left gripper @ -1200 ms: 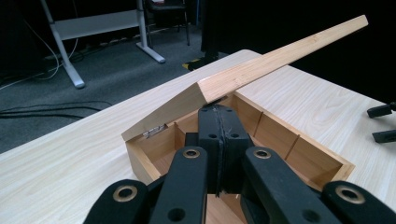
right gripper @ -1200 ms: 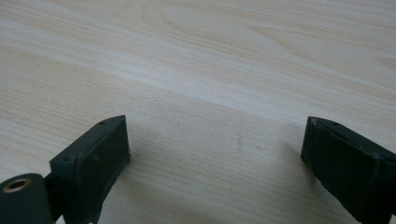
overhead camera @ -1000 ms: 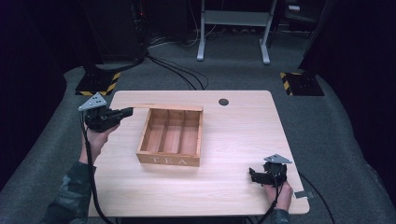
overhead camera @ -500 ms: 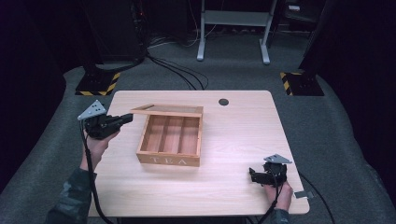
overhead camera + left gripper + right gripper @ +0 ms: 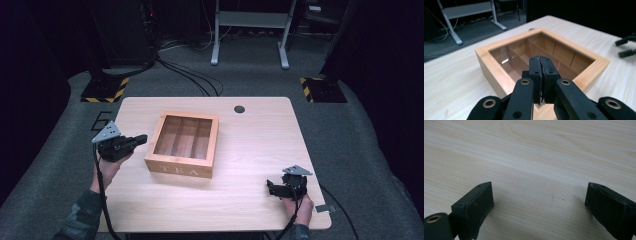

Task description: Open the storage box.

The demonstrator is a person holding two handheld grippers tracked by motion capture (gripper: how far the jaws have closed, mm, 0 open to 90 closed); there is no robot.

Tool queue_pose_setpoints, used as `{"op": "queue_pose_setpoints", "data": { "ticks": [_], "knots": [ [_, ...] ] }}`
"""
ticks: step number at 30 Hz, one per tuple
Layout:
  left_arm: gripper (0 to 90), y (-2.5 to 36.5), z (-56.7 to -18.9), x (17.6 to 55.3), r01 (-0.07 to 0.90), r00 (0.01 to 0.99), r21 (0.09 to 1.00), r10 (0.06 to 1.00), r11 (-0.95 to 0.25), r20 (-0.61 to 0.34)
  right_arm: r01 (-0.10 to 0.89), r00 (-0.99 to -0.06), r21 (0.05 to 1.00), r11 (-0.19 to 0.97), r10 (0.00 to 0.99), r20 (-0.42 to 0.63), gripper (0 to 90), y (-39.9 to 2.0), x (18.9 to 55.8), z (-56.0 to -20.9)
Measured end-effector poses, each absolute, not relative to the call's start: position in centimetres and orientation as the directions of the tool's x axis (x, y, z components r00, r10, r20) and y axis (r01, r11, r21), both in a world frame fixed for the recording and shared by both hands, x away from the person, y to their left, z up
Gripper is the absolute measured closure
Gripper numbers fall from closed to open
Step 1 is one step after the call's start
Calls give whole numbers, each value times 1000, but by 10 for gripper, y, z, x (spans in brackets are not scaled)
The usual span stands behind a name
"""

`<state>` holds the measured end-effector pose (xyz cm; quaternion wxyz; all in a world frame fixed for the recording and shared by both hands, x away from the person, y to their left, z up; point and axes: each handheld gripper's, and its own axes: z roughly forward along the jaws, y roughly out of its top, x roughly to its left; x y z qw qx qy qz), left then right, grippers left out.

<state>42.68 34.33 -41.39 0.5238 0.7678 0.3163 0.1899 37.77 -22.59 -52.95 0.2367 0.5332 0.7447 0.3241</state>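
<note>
A wooden tea box (image 5: pixel 177 170) marked TEA sits at the middle of the table, its glass-paned lid (image 5: pixel 186 136) lying flat on top; through the pane I see three compartments. My left gripper (image 5: pixel 141 138) hovers level at the box's left side, shut with nothing between the pads. In the left gripper view its tip (image 5: pixel 540 61) is just above the box's near corner (image 5: pixel 486 53). My right gripper (image 5: pixel 270 188) rests at the table's front right, open. Bare wood lies between its jaws (image 5: pixel 539 195). It also appears far off in the left gripper view (image 5: pixel 618 48).
The pale wooden table (image 5: pixel 260 145) has a black round grommet (image 5: pixel 239 109) near its far edge. Beyond the table, cables (image 5: pixel 190 80) cross the grey floor. A white metal frame (image 5: pixel 250 35) and two yellow-black striped bases (image 5: pixel 105 92) stand there too.
The box's lid, raised in the earlier frames, has come down flat onto the box. My left gripper has sunk with it and moved toward the near left corner. The right gripper has not moved.
</note>
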Motion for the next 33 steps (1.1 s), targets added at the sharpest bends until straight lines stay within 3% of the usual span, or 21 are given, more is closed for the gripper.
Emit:
{"op": "queue_pose_setpoints", "data": {
  "ticks": [10,25,32,33],
  "knots": [
    [846,360,-450,421,372,695,900,711,-227,-107,642,-322,733,223,947,-6,74,-226,378,-529],
    [775,376,-488,410,478,630,842,766,-251,-129,644,-321,733,220,947,-3,75,-226,378,-529],
    [615,381,-504,403,551,586,793,797,-260,-145,646,-317,732,217,948,-2,75,-226,377,-529],
    [516,383,-509,400,568,567,781,811,-258,-145,646,-317,732,217,949,-2,75,-226,377,-529]
  ]
}}
